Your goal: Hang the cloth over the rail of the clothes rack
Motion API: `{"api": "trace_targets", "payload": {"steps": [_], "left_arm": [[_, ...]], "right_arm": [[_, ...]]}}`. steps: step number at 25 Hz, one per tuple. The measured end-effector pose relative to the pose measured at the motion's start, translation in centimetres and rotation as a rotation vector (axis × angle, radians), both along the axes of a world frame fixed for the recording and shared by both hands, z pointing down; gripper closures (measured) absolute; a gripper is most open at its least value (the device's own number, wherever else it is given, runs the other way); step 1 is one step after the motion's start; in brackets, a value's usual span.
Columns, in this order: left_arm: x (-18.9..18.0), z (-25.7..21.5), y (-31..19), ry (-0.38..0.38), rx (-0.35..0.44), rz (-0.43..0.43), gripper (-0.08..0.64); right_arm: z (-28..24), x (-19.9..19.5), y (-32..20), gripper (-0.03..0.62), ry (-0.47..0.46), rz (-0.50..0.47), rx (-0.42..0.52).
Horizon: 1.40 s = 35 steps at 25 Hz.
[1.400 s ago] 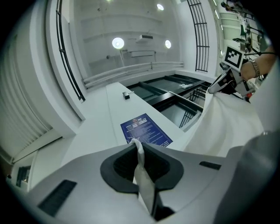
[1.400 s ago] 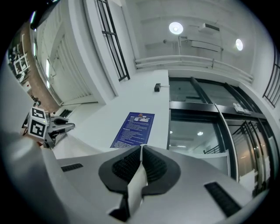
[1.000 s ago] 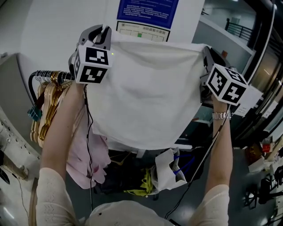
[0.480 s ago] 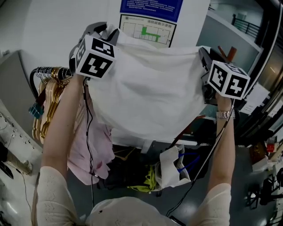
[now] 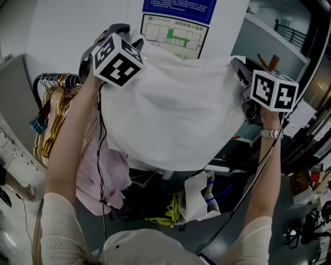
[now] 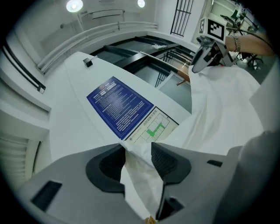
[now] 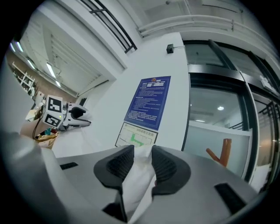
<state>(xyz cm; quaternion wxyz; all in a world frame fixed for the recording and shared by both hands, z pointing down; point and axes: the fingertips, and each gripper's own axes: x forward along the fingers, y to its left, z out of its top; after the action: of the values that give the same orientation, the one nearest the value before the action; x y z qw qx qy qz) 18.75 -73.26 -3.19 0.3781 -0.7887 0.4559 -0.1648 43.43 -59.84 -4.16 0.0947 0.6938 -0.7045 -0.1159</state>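
A white cloth (image 5: 176, 114) is stretched out overhead between the two grippers, its lower edge hanging free. My left gripper (image 5: 118, 30) is at the cloth's upper left corner, and its jaws are opening. In the left gripper view that corner (image 6: 139, 175) lies loosely between the parted pads (image 6: 168, 159). My right gripper (image 5: 239, 66) is shut on the cloth's upper right corner (image 7: 141, 177). The black rack rail (image 5: 53, 81) shows at the left, just below the left gripper; the cloth hides the rest of it.
Gold hangers (image 5: 50, 121) and a pink garment (image 5: 101, 176) hang from the rail at left. A wall with a blue notice (image 5: 178, 6) stands behind. Bags and clutter (image 5: 199, 199) lie on the floor below the cloth. A metal railing (image 5: 305, 124) runs down the right side.
Both grippers and the cloth have shifted to the right in view. The left gripper's marker cube has tilted, and the cloth's left corner now bunches more loosely there.
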Motion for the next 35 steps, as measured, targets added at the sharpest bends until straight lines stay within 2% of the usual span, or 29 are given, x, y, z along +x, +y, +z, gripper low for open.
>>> {"api": "trace_targets", "payload": {"steps": [5, 9, 13, 15, 18, 20, 22, 27, 31, 33, 35], "left_arm": [[-0.3, 0.4, 0.1, -0.087, 0.078, -0.121, 0.39], [0.0, 0.6, 0.4, -0.119, 0.103, -0.159, 0.39], [-0.4, 0.5, 0.6, -0.084, 0.101, -0.151, 0.39], [-0.8, 0.4, 0.6, -0.067, 0.1, -0.146, 0.39], [-1.1, 0.2, 0.8, -0.041, 0.095, -0.121, 0.39], [-1.2, 0.2, 1.0, -0.024, 0.076, -0.087, 0.39], [-1.7, 0.2, 1.2, -0.013, 0.051, -0.056, 0.39], [-2.5, -0.1, 1.5, 0.054, 0.013, 0.03, 0.39], [-3.5, -1.3, 3.0, 0.13, 0.083, 0.085, 0.391], [-4.1, -2.0, 4.6, 0.144, 0.127, 0.116, 0.391], [-4.7, -2.2, 6.7, 0.153, 0.138, 0.153, 0.391]], "right_arm": [[0.2, 2.7, 2.0, 0.476, 0.042, 0.012, -0.002], [0.2, 3.9, 3.7, 0.476, 0.035, -0.002, 0.016], [0.4, -0.2, 6.6, 0.476, 0.052, -0.106, 0.071], [0.3, -3.5, 8.2, 0.477, 0.025, -0.195, 0.088], [1.5, -8.0, 9.7, 0.48, -0.056, -0.322, 0.049], [2.6, -9.9, 9.4, 0.566, -0.129, -0.36, 0.022], [4.0, -10.8, 8.4, 0.574, -0.173, -0.345, -0.005], [7.1, -11.4, 6.6, 0.574, -0.129, -0.277, -0.088], [7.1, -10.7, 6.9, 0.574, -0.124, -0.235, -0.089], [7.0, -10.1, 7.6, 0.574, -0.129, -0.215, -0.078], [7.1, -9.6, 8.4, 0.574, -0.133, -0.198, -0.068]]}}
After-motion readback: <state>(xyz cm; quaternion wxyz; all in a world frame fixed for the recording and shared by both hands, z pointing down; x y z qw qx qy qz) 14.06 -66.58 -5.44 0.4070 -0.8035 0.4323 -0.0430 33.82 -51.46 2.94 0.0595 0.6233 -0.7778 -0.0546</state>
